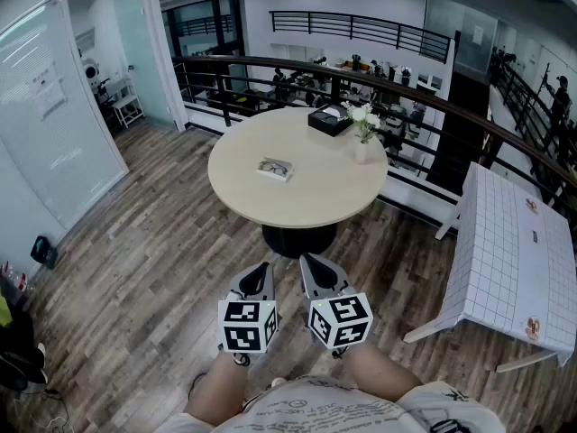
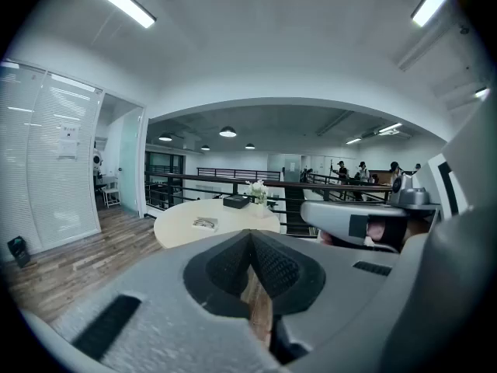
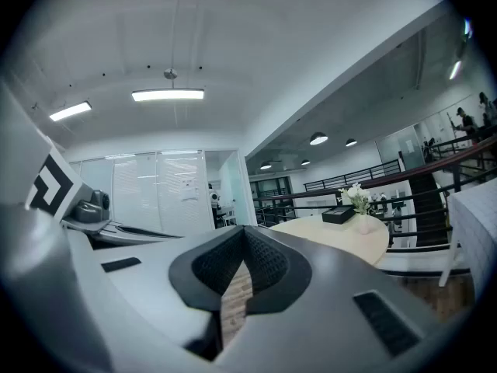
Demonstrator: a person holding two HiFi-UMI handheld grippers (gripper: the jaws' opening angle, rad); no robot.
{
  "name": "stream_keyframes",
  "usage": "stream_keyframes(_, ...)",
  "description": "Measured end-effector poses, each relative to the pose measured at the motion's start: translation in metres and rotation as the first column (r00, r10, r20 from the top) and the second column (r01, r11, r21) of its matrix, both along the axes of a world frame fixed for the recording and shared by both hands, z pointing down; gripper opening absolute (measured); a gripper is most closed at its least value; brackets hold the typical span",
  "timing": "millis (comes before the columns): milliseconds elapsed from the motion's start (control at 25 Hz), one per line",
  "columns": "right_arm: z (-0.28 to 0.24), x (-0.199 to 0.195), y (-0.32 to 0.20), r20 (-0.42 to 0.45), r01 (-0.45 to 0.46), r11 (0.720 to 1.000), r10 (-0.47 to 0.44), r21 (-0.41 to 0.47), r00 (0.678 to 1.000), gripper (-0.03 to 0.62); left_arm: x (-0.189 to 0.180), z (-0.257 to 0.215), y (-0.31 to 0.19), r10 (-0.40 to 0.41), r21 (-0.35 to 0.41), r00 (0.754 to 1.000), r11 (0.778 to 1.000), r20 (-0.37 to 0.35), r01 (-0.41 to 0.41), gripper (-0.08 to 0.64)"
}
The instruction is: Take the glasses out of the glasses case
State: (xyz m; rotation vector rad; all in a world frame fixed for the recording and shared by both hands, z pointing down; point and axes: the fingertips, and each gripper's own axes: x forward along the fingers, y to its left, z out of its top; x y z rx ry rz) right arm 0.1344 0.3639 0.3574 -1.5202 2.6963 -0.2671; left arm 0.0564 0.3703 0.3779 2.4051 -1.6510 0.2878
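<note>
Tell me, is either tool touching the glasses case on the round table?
No, the left tool and right tool hang low over the floor, apart from the glasses case on the round table.

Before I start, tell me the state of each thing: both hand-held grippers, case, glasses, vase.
Left hand-held gripper: shut, empty.
Right hand-held gripper: shut, empty.
Case: on the table, looks open.
Glasses: lying in the case.
Vase: upright.
</note>
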Motion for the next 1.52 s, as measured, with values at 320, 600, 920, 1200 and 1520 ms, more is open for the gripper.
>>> stream_keyframes(320, -0.003, -0.027, -0.011, 0.004, -0.019, 1.0, 0.019, 0.008, 1.0, 0.014, -0.026, 0.001, -0.01, 0.011, 0.008, 1.0, 1.0, -0.006, -0.011, 0.012)
stream_keyframes(600, 0.005, -0.063, -0.015, -0.003, -0.025, 1.0, 0.025, -0.001, 1.0, 0.014, -0.059, 0.009, -0.016, 0.018, 0.002, 0.999, 1.0, -0.03, -0.018, 0.012)
stream_keyframes(920, 0.021, -0.096, -0.014, -0.035, -0.028, 1.0, 0.027, -0.009, 0.999, 0.014, -0.093, 0.025, -0.019, 0.031, -0.016, 0.999, 0.999, -0.029, -0.032, 0.012)
stream_keyframes(1200, 0.029, -0.113, -0.024, -0.052, -0.005, 1.0, 0.005, -0.008, 0.999, 0.014, -0.112, 0.038, -0.027, 0.019, -0.03, 0.999, 0.999, -0.027, -0.02, 0.012)
stream_keyframes(1520, 0.045, -0.116, -0.068, -0.05, -0.004, 1.0, 0.004, -0.014, 0.999, 0.014, -0.124, 0.051, -0.067, -0.006, -0.034, 1.0, 0.999, -0.001, 0.006, 0.012)
